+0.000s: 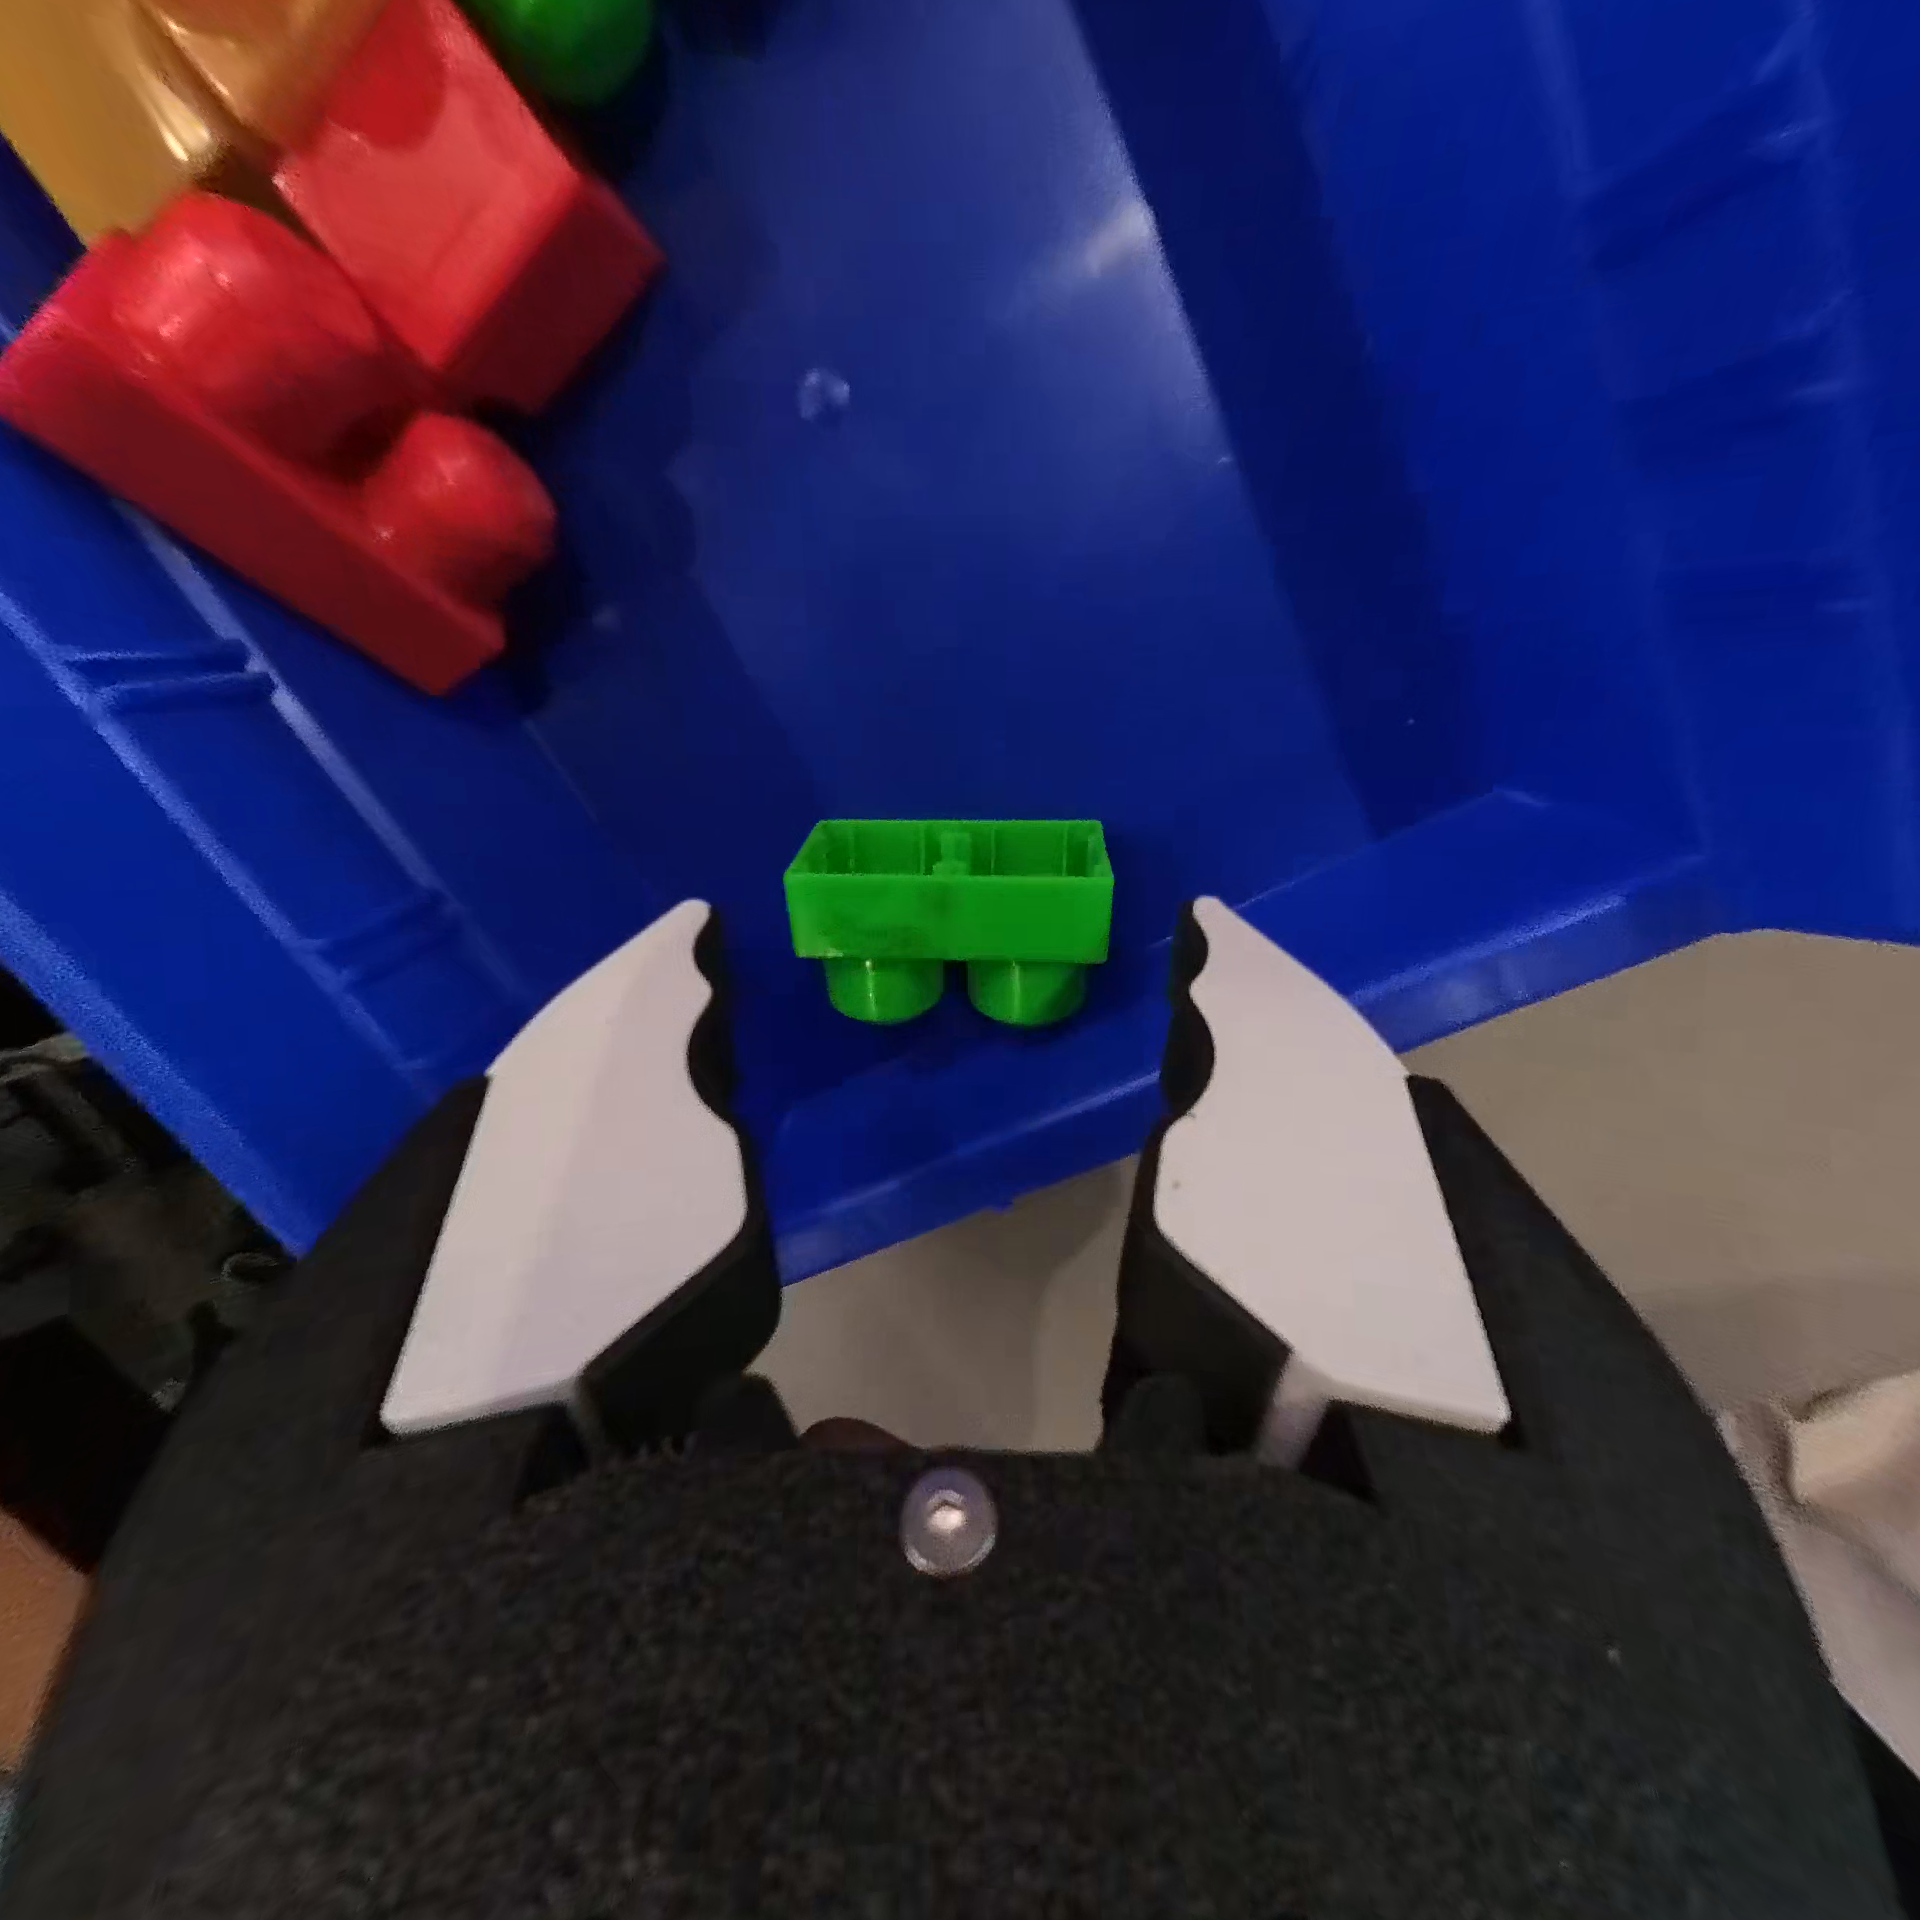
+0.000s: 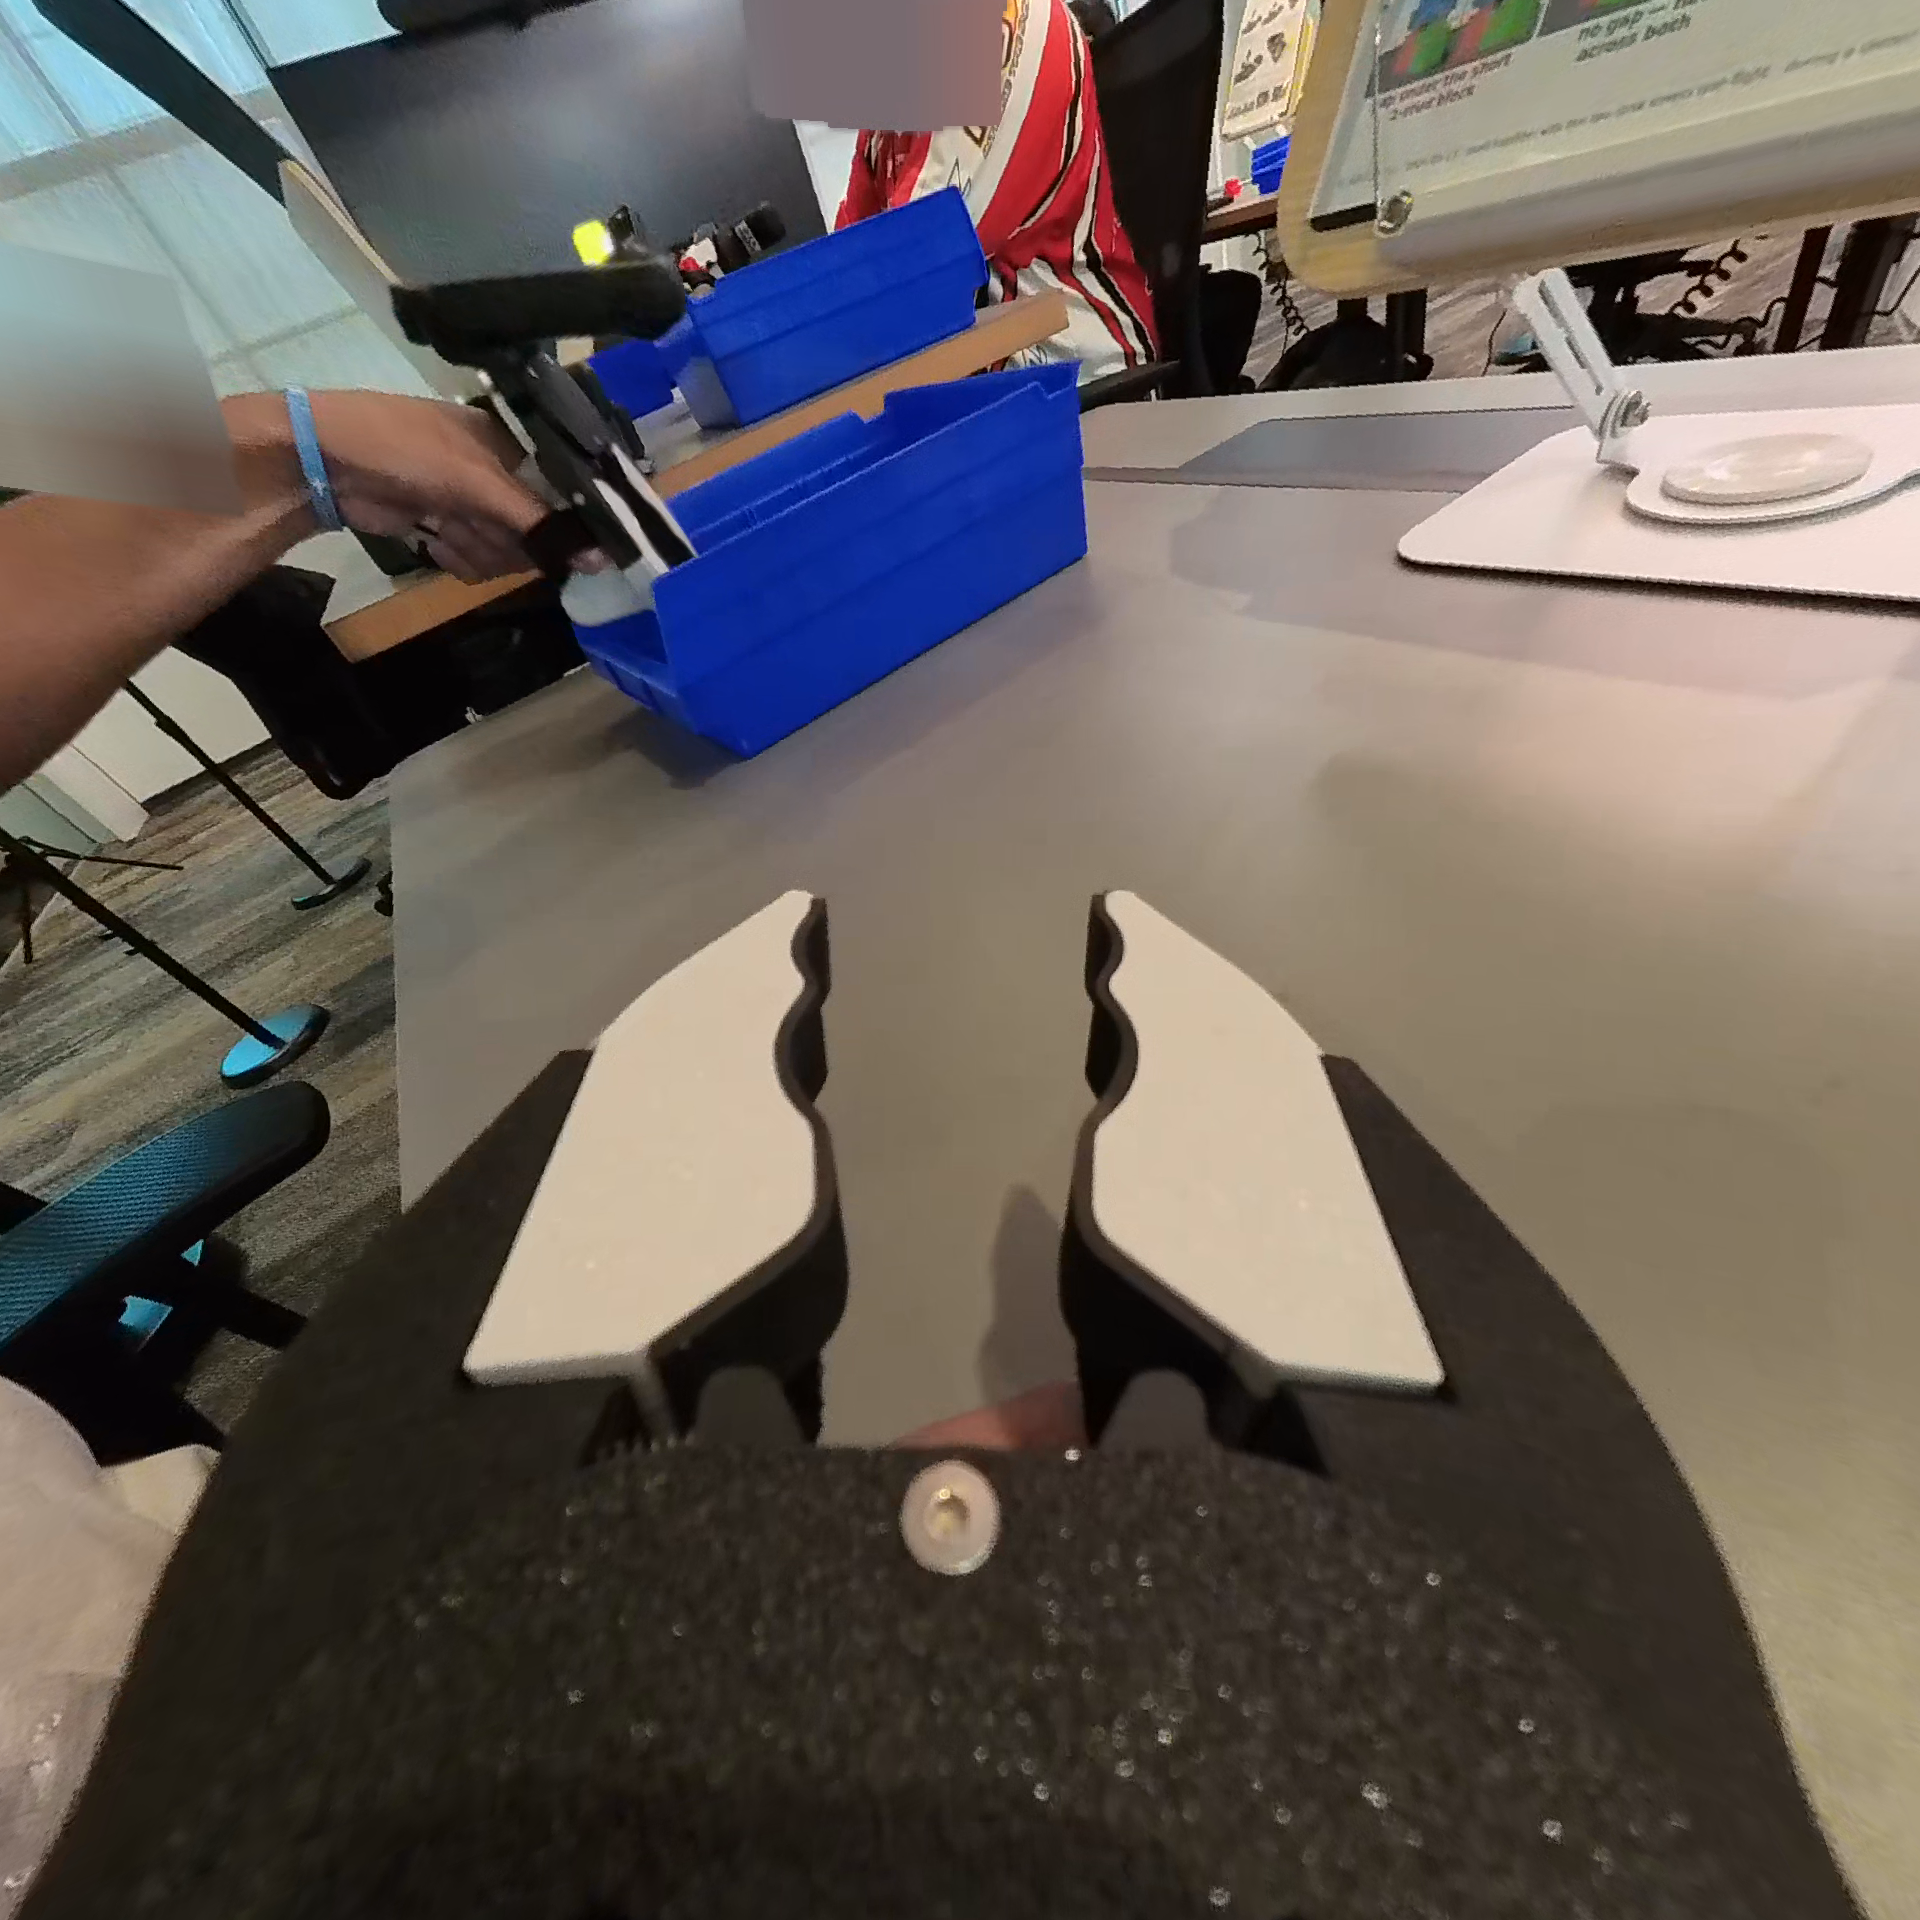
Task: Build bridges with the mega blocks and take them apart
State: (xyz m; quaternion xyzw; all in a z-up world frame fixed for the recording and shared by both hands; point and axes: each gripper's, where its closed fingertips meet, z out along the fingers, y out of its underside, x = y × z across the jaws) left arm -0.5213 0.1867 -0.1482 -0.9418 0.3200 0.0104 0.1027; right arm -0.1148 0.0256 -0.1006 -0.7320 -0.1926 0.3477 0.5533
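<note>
The left gripper (image 1: pixel 951 997), with white fingers lined in wavy black padding, stands wide and empty at the low front lip of a deep blue plastic storage bin (image 1: pixel 1351 468). Just beyond its fingertips lies a small bright green two-stud mega block (image 1: pixel 948 904), tipped so that its studs point back toward the gripper and its hollow underside faces up and away. It rests on the bin floor just inside the lip. Farther in, at the left wall, sit two glossy red mega blocks (image 1: pixel 312 416), touching one another, with a yellow-orange block (image 1: pixel 94 125) and a green rounded piece (image 1: pixel 571 42) behind them, both blurred and cut by the frame, so their shape is hard to call. To take the green block cleanly, the gripper should probably ease forward until the pads flank the block's two short ends, keep level with the body rather than the studs, and close squarely so it does not twist or slide into the corner. The right gripper (image 2: pixel 956 987) hovers partly spread and empty over the bare grey tabletop (image 2: pixel 1351 831), well apart from the bin, which stands at the tabletop's far left edge.
</note>
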